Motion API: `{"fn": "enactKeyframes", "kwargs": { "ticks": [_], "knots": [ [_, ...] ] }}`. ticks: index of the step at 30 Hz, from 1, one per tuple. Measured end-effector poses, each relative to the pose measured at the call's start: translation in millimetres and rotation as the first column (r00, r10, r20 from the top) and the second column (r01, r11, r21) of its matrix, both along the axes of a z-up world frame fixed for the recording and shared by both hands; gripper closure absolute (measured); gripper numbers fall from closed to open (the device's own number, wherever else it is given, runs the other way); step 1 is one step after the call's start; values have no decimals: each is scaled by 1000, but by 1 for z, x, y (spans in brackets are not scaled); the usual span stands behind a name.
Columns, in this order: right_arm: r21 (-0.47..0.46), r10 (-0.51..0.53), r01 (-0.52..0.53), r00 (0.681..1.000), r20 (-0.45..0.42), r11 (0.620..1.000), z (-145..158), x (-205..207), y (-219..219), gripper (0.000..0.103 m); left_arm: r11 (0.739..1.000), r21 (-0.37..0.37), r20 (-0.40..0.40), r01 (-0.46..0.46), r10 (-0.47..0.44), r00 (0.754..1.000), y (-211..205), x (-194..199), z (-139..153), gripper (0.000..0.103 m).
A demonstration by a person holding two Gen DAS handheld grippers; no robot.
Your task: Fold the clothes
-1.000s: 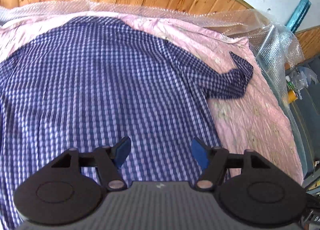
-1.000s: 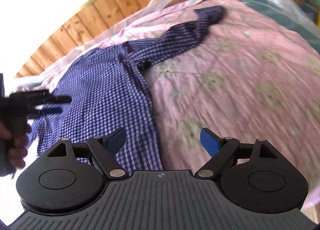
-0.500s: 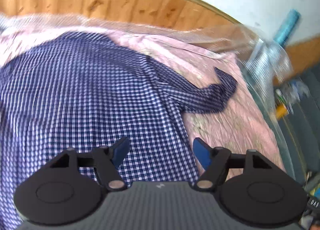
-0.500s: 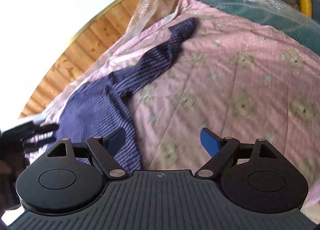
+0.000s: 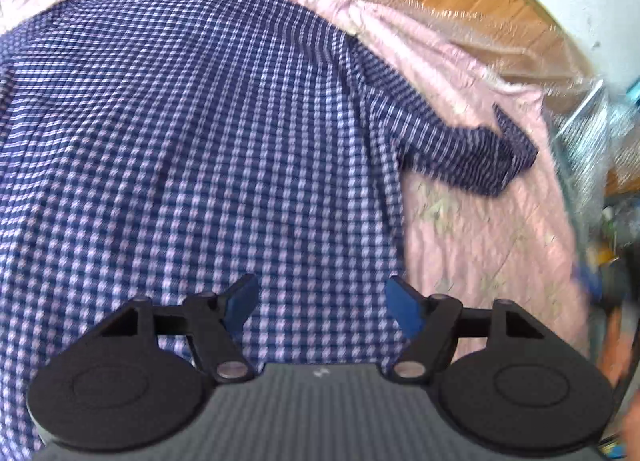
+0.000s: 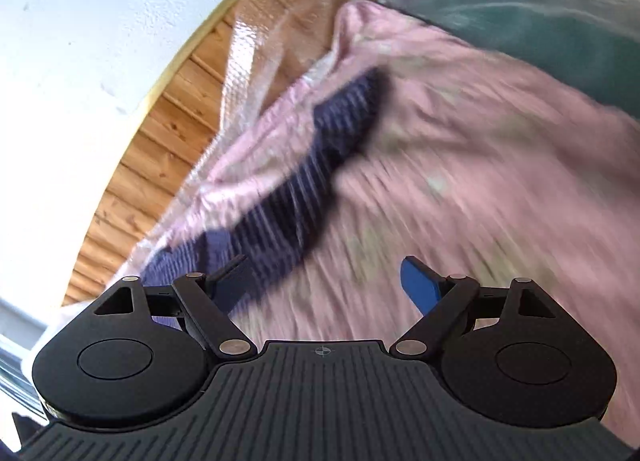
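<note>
A blue checked shirt (image 5: 192, 133) lies spread on the pink bedspread (image 5: 480, 221) of the bed, its sleeve (image 6: 320, 165) reaching toward the far edge by the wooden wall (image 6: 160, 149), while the left gripper (image 5: 320, 301) and right gripper (image 6: 324, 281) both hover above with jaws apart, holding nothing.

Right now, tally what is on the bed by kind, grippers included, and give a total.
Checked shirts: 1
Pink bedspreads: 1
Grippers: 2, the left gripper and the right gripper, both open and empty
Total: 4
</note>
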State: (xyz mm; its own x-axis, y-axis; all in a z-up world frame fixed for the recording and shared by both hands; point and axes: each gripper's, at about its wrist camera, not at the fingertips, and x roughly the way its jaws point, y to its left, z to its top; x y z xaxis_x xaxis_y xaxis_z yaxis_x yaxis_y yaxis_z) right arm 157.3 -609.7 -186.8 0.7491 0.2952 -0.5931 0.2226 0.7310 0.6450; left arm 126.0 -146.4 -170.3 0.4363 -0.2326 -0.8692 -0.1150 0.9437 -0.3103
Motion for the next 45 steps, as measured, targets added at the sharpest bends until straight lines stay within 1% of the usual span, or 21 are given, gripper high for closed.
{"fn": "enactKeyframes", "kwargs": {
  "ticks": [3,6,10,11,12,14,15,18,20,21,23,25,26,28,30,32,34,37,39,43,45],
  "knots": [
    [-44,16,-16,1000,6,999,-10,67,-9,14,999,37,-4,-4,4,1000,-3,-14,2,31],
    [-167,51,-55,998,-27,984,-20,135,0,13,998,29,-15,-55,56,998,5,-26,3,31],
    [-331,140,-178,981,-134,927,-36,208,29,17,994,31,-31,-103,104,994,10,-27,3,31],
    [-385,156,-213,972,-173,898,-40,219,35,39,994,38,-30,-107,108,994,10,-25,3,31],
    [-425,163,-234,967,-195,875,-43,223,37,82,993,41,-29,-107,109,994,10,-22,3,31],
    [-450,142,-207,975,-173,869,-42,214,26,101,993,48,-21,-105,106,994,8,-10,2,31],
    [-453,114,-166,984,-139,876,-37,200,15,103,994,48,-16,-100,101,995,7,-2,0,31],
    [-388,-1,-32,997,-84,921,-28,134,-26,103,996,41,3,-78,78,997,4,29,-9,31],
    [-336,-40,-1,993,-115,942,-36,92,-42,103,997,39,12,-68,67,998,1,54,-18,31],
    [-319,-51,4,989,-138,948,-43,73,-47,97,997,40,19,-59,58,998,-4,68,-23,31],
    [-277,-71,27,987,-148,961,-49,46,-58,93,998,46,35,-40,38,999,-13,97,-31,31],
    [-250,-98,66,988,-120,966,-39,28,-67,72,998,64,61,-18,14,998,-25,123,-34,31],
    [-255,-103,75,990,-99,964,-31,25,-69,56,997,70,76,-10,5,997,-30,134,-35,31],
    [-264,-112,92,992,-59,960,-15,19,-75,49,997,80,102,1,-9,995,-43,157,-35,31],
    [-277,-109,98,994,-27,956,-5,22,-84,29,997,81,115,16,-25,993,-54,174,-35,31],
    [-308,-130,122,991,-8,943,-1,28,-96,24,994,98,119,42,-53,991,-64,189,-36,31],
    [-359,-161,148,987,-7,922,-6,37,-113,24,989,124,120,76,-91,989,-71,204,-39,31],
    [-365,-94,81,995,-19,928,-26,60,-133,26,977,179,111,120,-142,984,-81,230,-47,31],
    [-367,-14,-5,999,-50,930,-40,79,-137,42,967,210,101,142,-165,981,-87,247,-53,31],
    [-390,101,-125,991,-83,912,-57,97,-132,49,955,234,77,182,-204,976,-98,273,-69,31],
    [-411,125,-142,990,-70,900,-53,96,-130,89,947,257,74,193,-218,973,-101,282,-78,28]
  ]
}}
